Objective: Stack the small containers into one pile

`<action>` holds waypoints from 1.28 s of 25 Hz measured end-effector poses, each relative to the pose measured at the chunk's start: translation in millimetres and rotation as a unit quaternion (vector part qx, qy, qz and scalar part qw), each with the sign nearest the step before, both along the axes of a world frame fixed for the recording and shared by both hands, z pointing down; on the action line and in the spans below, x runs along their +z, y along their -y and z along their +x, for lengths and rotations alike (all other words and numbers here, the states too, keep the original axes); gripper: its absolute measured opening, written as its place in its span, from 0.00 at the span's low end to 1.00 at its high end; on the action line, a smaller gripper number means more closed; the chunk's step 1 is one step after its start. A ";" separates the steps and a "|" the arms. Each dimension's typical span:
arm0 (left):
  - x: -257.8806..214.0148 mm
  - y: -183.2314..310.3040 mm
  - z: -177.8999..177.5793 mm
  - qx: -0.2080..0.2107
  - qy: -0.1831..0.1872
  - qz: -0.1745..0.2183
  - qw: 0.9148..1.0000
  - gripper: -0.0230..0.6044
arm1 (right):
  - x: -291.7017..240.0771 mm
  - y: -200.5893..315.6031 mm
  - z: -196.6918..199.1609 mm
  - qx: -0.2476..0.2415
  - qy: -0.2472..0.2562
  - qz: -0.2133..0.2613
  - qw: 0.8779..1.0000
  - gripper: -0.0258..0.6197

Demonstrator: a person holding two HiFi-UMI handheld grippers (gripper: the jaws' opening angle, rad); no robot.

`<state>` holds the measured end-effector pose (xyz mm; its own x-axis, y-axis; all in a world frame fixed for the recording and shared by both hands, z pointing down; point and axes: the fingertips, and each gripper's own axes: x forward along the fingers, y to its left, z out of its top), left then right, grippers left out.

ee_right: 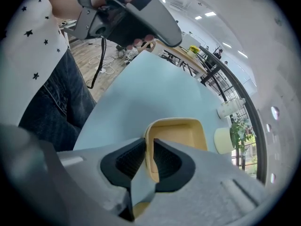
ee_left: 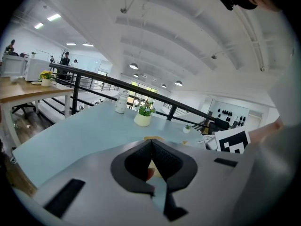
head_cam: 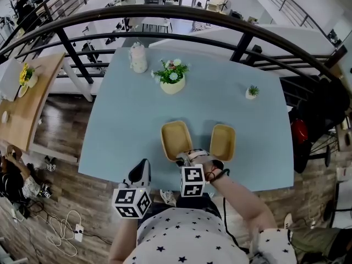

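Note:
Two shallow yellow containers lie side by side on the light blue table (head_cam: pixel 121 120): the left container (head_cam: pixel 176 138) and the right container (head_cam: pixel 223 142). My right gripper (head_cam: pixel 185 158) is at the near rim of the left container. In the right gripper view its jaws are shut on that rim wall (ee_right: pixel 149 147), one pad inside and one outside, with the container's bowl (ee_right: pixel 181 134) stretching ahead. My left gripper (head_cam: pixel 143 165) hovers at the table's front edge, left of the containers. In the left gripper view the left gripper (ee_left: pixel 151 144) is shut with nothing between its jaws.
A cream pot of flowers (head_cam: pixel 172 78), a white jar (head_cam: pixel 137 58) and a tiny potted plant (head_cam: pixel 251 92) stand at the far side of the table. A black railing (head_cam: pixel 165 12) curves behind. A wooden table (head_cam: pixel 22 109) is at the left.

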<state>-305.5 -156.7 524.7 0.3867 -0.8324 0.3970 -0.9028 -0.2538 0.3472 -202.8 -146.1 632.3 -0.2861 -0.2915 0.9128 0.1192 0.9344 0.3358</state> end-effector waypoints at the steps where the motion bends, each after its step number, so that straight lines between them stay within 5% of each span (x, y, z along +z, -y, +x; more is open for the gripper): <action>1: -0.7 -0.2 0.4 0.001 0.000 0.000 1.000 0.04 | -0.8 -1.0 -0.1 0.000 0.000 -0.001 1.000 0.11; 32: 2.3 -7.7 -9.6 -0.004 0.008 -0.006 1.000 0.04 | 17.3 5.0 10.0 -0.014 -0.047 0.028 0.998 0.09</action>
